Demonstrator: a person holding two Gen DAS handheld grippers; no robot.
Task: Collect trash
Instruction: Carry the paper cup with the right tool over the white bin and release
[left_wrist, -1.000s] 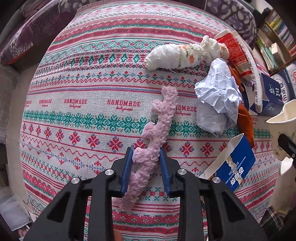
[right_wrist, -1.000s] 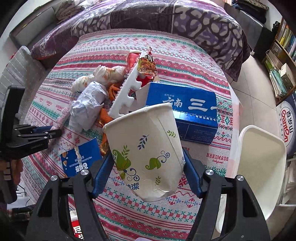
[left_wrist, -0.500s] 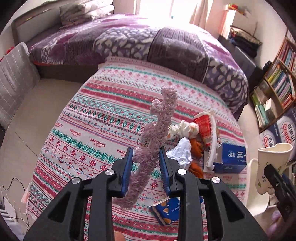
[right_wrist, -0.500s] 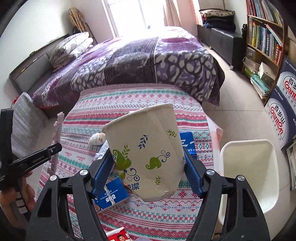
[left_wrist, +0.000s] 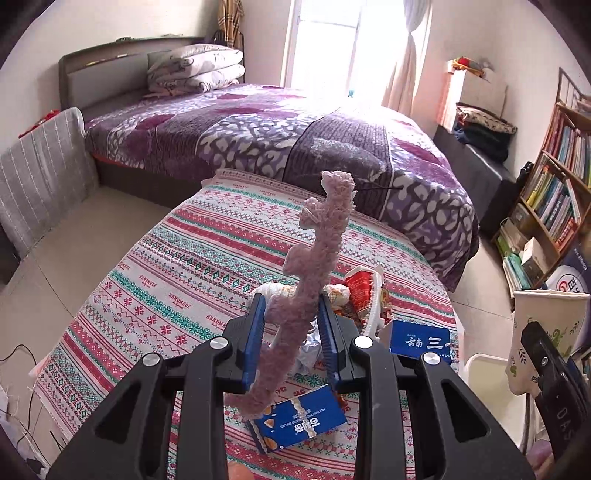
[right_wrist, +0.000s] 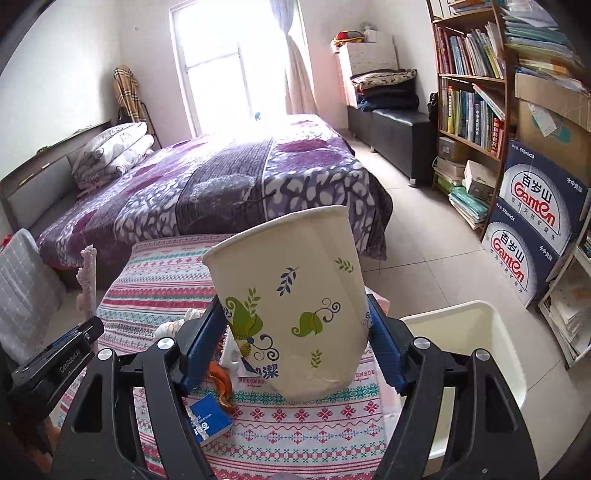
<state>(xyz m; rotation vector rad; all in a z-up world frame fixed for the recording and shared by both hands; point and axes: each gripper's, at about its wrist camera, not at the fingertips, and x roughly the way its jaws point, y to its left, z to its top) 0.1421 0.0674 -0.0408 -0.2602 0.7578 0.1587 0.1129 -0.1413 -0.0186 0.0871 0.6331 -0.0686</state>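
Note:
My left gripper (left_wrist: 291, 332) is shut on a long fuzzy pink strip (left_wrist: 314, 266), held in the air over the patterned tablecloth (left_wrist: 177, 266). That strip (right_wrist: 88, 280) also shows at the left of the right wrist view. My right gripper (right_wrist: 295, 332) is shut on a cream paper cup (right_wrist: 291, 306) printed with green leaves, lifted above the table; the same cup (left_wrist: 546, 332) appears at the right edge of the left wrist view. Left on the table are crumpled white paper (left_wrist: 308, 350), a red wrapper (left_wrist: 360, 291), a torn blue packet (left_wrist: 299, 421) and a blue box (left_wrist: 421, 341).
A white plastic bin (right_wrist: 480, 354) stands on the floor right of the table. Behind the table is a bed with a purple cover (right_wrist: 221, 184). A bookshelf (right_wrist: 472, 92) and stacked water cartons (right_wrist: 535, 221) line the right wall. A grey cushion (left_wrist: 44, 173) leans at left.
Both grippers have risen and tilted up from the table, carrying the pink strip and the cup. The table trash has dropped lower in view and the bedroom has come into sight.

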